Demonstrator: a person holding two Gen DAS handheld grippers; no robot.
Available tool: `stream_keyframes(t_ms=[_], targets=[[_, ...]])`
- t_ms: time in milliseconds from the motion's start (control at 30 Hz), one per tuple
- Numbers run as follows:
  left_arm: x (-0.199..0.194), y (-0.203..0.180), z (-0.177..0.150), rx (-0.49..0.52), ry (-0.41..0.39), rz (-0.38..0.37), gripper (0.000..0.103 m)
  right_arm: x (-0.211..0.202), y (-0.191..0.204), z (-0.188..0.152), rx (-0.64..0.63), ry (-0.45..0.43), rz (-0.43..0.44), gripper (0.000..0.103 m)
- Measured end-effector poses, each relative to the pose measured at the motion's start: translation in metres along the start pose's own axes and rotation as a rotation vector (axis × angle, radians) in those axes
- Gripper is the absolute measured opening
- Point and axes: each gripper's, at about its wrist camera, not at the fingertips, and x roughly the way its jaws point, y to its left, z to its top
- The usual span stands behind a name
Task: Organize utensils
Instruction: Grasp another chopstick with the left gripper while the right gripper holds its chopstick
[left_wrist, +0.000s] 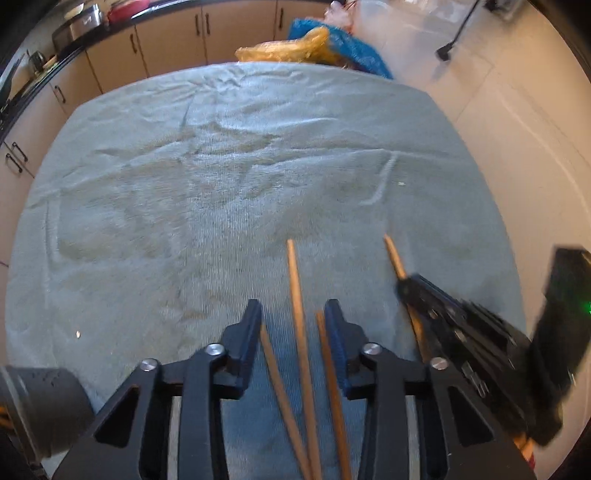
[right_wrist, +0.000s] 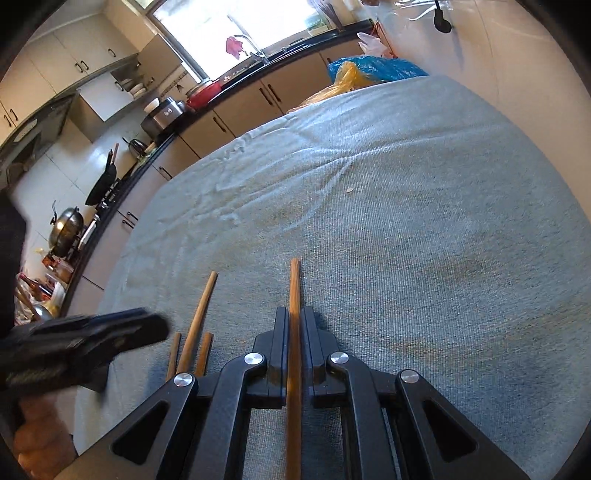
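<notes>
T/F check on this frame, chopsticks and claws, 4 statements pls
1. The right claw is shut on a chopstick. True.
2. The left claw grips all three chopsticks under it. False: its jaws stand apart with the sticks lying between them, not visibly pinched.
3. The sticks lie on a bare wooden table. False: they lie on a grey-blue cloth.
4. A kitchen counter with cabinets runs behind the table. True.
</notes>
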Motion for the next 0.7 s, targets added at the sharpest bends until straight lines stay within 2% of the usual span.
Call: stream_keyframes(t_ms=[200,267,300,467,567,700], targets=[[0.026,-0.010,0.016,0.012,0.028,0.040,0.031,0.001,-0.005,0.000,0.026,0.005,0.025,0.007],[0.034,-0.012,0.020,0.011,0.043,0.044,0.023,0.002,-0.004,0.000,0.026,0.006,0.023,0.007],[0.036,-0.014,0.022,0.016,0.033,0.058,0.022,0.002,-0.003,0.000,0.026,0.006,0.022,0.007],[0.039,-0.022,0.026,0.042,0.006,0.098,0.005,0.001,-0.004,-0.001,0.025,0.006,0.024,0.008],[0.038,-0.022,0.025,0.044,-0.015,0.095,0.005,0.000,-0.003,0.000,0.001,0.006,0.013,0.007],[0.010,-0.021,0.014,0.049,-0.090,0.060,0.005,-0.005,0.000,0.001,-0.016,-0.024,0.024,0.007]])
